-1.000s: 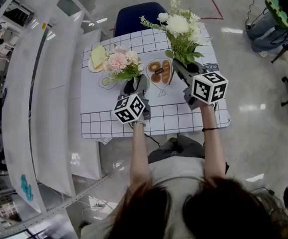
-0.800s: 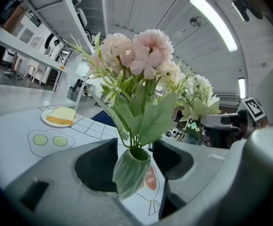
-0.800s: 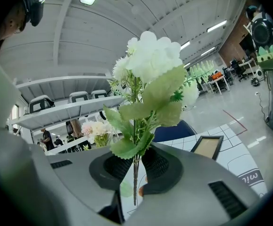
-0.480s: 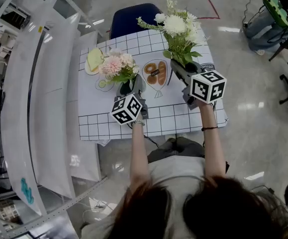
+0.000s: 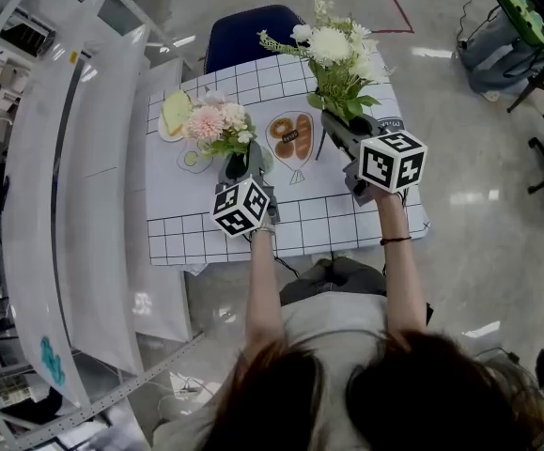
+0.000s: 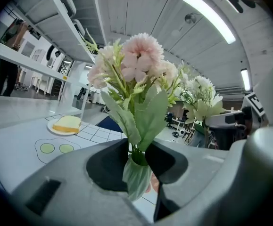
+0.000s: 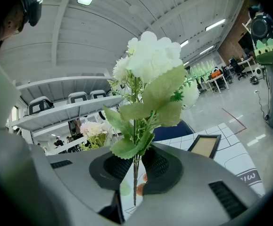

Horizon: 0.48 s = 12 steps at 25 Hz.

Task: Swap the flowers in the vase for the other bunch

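A bunch of pink flowers [image 5: 217, 122] stands in a small translucent vase [image 6: 137, 178] on the checked tablecloth. My left gripper [image 5: 242, 163] reaches level to the vase; its jaws have just been closing and both pads now press the glass [image 6: 138, 169]. The pink blooms [image 6: 131, 65] rise straight above the jaws. My right gripper [image 5: 334, 126] is shut on the thin stems of a white and green bunch [image 5: 342, 50], held upright above the table's right half. In the right gripper view the stems [image 7: 134, 173] run down between the pads, with the white blooms [image 7: 150, 60] above.
A plate with a slice of toast [image 5: 173, 114] sits at the table's far left corner, also seen as a plate [image 6: 66, 124] in the left gripper view. A blue chair [image 5: 253, 31] stands behind the table [image 5: 309, 228]. Long white benches [image 5: 74, 177] run along the left.
The left gripper's jaws have drawn in onto the vase and its marker cube has rolled slightly. The right gripper and white bunch have stayed in place.
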Each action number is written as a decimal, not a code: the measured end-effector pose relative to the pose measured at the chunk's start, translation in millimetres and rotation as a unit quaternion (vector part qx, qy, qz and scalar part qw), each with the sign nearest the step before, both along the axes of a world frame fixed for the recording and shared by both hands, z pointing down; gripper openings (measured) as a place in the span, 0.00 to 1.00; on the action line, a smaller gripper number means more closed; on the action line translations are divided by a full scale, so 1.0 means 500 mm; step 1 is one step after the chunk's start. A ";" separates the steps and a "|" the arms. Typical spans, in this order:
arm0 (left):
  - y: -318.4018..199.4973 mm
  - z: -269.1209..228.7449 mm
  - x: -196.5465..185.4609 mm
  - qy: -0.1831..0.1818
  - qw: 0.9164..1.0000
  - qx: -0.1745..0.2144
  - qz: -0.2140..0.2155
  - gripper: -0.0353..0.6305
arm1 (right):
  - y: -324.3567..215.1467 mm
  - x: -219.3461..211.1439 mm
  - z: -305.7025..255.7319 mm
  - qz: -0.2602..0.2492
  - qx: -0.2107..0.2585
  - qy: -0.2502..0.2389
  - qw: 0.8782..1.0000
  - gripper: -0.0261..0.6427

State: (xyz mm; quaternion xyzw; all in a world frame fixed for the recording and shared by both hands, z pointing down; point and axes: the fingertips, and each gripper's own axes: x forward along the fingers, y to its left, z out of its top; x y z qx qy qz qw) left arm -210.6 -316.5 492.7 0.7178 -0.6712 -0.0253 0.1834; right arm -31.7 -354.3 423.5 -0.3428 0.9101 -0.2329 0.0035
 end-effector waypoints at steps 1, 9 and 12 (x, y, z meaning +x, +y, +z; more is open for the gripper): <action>0.001 0.000 0.000 -0.002 1.000 0.000 0.000 0.23 | 0.000 0.000 0.000 0.000 0.000 -0.001 1.000 0.12; 0.000 -0.006 0.001 -0.012 1.000 0.001 -0.002 0.20 | -0.003 0.001 -0.005 -0.004 0.001 -0.004 1.000 0.12; 0.000 -0.009 0.000 -0.015 1.000 0.001 -0.003 0.20 | -0.005 0.001 -0.006 -0.006 0.001 -0.006 1.000 0.12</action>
